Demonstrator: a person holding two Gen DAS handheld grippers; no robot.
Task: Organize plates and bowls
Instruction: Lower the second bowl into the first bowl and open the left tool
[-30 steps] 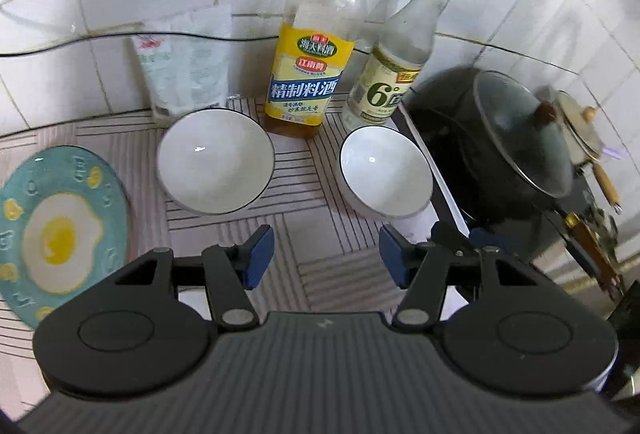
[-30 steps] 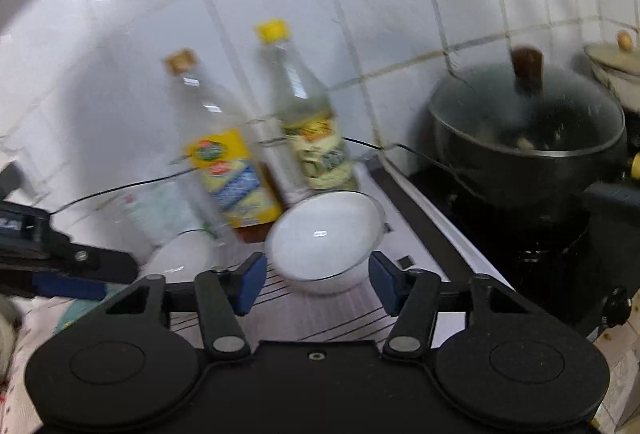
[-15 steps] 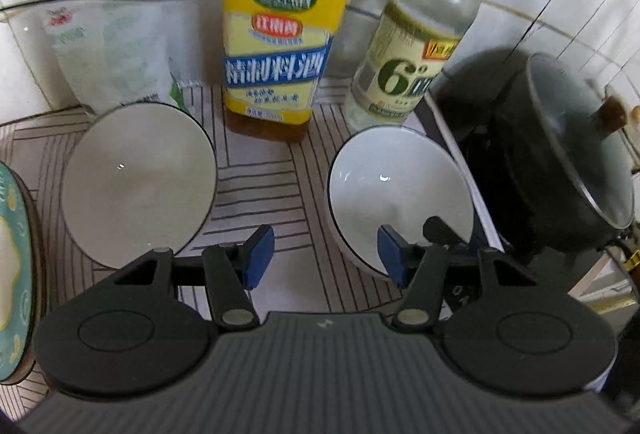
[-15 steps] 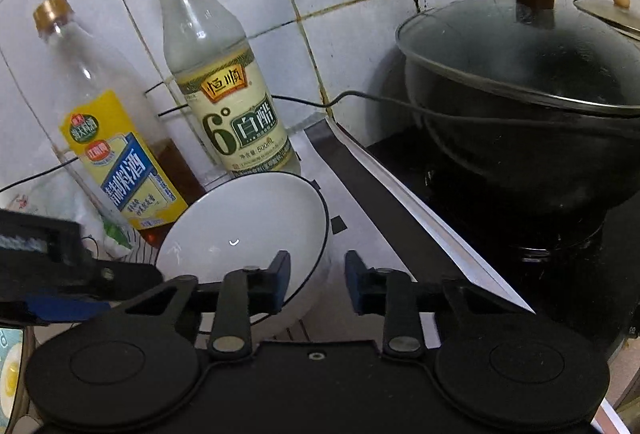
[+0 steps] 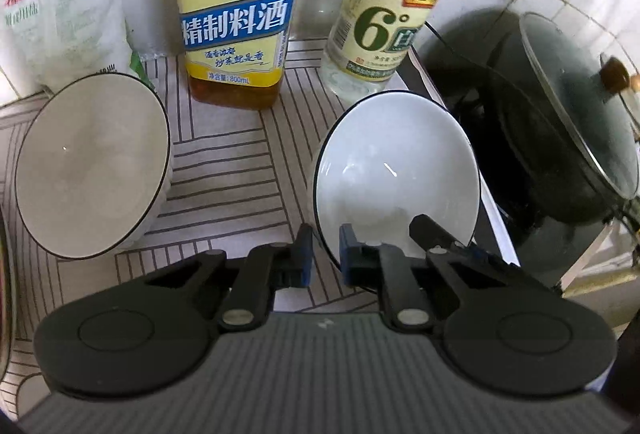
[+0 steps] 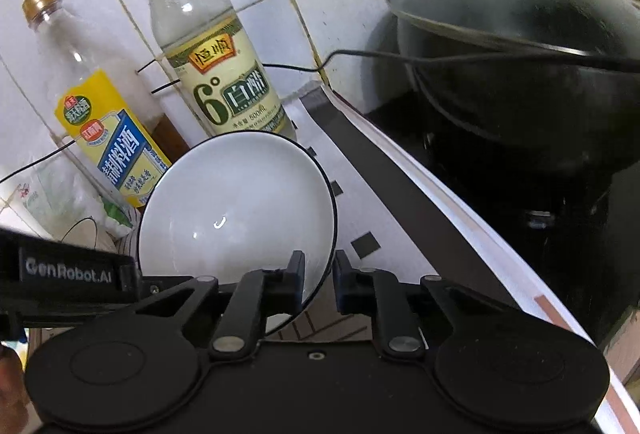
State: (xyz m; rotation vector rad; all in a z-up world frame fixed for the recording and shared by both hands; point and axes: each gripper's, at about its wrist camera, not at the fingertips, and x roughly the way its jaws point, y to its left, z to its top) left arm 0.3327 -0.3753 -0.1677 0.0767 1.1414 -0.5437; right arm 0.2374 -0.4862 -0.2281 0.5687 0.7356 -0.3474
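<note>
We had both grippers clamped on one bowl [image 5: 394, 170] beside the pot [image 5: 552, 138]: left gripper [image 5: 323, 254] and right gripper [image 6: 318, 278] fingers pinching its near rim, likely for a steady lift off the worktop [image 5: 224, 170].

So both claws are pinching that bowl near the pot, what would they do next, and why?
Probably lift it slightly: the left gripper and right gripper each clamp the rim of the right bowl, whose base seems to sit on the striped mat.
</note>
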